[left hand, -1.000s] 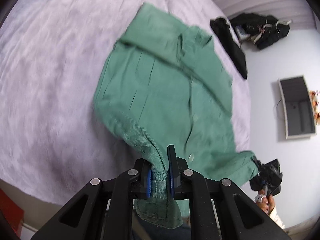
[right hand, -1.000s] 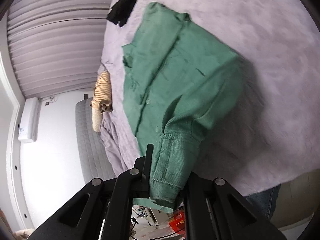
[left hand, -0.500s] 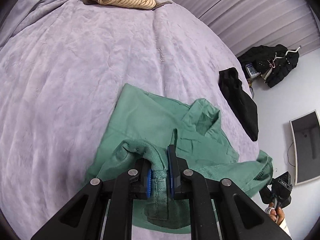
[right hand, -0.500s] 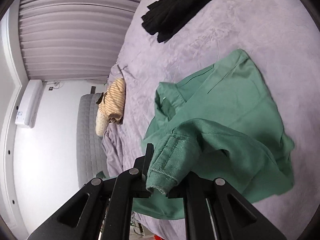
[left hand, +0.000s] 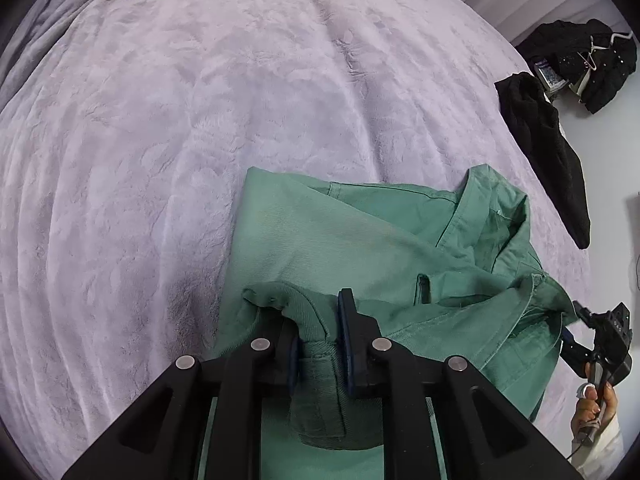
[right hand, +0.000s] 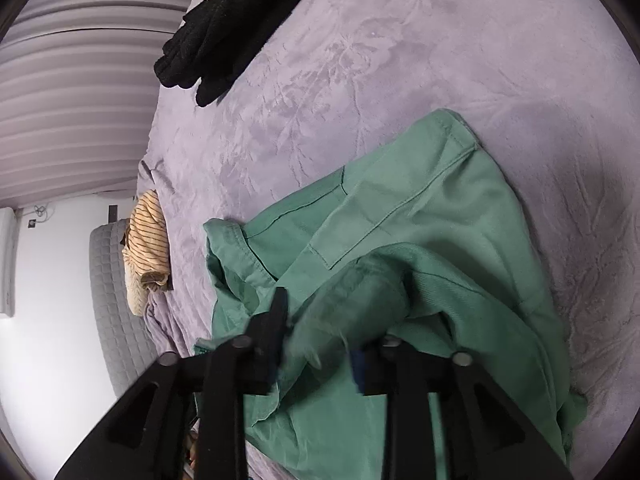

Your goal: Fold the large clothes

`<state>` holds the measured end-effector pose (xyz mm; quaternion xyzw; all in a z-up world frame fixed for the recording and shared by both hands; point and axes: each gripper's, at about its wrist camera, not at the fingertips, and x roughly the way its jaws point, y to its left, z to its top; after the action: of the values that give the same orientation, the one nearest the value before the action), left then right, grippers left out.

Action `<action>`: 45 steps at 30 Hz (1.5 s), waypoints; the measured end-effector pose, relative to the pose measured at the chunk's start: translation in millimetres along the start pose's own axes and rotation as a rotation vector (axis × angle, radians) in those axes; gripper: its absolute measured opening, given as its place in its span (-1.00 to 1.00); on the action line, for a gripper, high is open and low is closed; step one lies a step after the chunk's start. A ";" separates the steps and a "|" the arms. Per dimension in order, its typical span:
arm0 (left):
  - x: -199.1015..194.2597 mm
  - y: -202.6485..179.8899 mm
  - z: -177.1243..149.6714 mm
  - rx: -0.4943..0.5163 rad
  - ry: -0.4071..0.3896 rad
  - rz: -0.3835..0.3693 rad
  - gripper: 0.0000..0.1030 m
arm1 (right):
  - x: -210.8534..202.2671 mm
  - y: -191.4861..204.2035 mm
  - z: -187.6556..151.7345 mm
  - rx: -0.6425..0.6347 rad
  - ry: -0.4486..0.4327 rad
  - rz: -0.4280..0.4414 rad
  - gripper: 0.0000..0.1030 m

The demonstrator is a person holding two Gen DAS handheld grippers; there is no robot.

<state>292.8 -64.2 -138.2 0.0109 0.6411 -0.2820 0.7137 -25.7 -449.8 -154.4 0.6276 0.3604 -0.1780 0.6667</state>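
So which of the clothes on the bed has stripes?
The tan striped garment, bunched at the bed's far edge. The green shirt and the black garment are plain.

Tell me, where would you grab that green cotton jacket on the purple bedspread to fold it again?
Probably by the thick stitched hem band of the green cotton jacket, where the left tongs pinch it. Come from the near edge of the purple bedspread: the band stands up in a ridge there, while the rest lies flat.

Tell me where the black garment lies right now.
On the purple blanket, the black garment lies upper right in the left wrist view, beyond the green shirt's collar.
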 end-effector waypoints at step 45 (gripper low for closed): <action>22.7 46.4 -92.7 0.074 0.103 0.024 0.78 | -103.1 -92.3 -124.8 0.078 -0.161 -0.236 0.10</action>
<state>228.3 1.0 -191.6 0.0596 0.6661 -0.2962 0.6820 -191.3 -365.2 -141.3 0.5901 0.3698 -0.3188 0.6430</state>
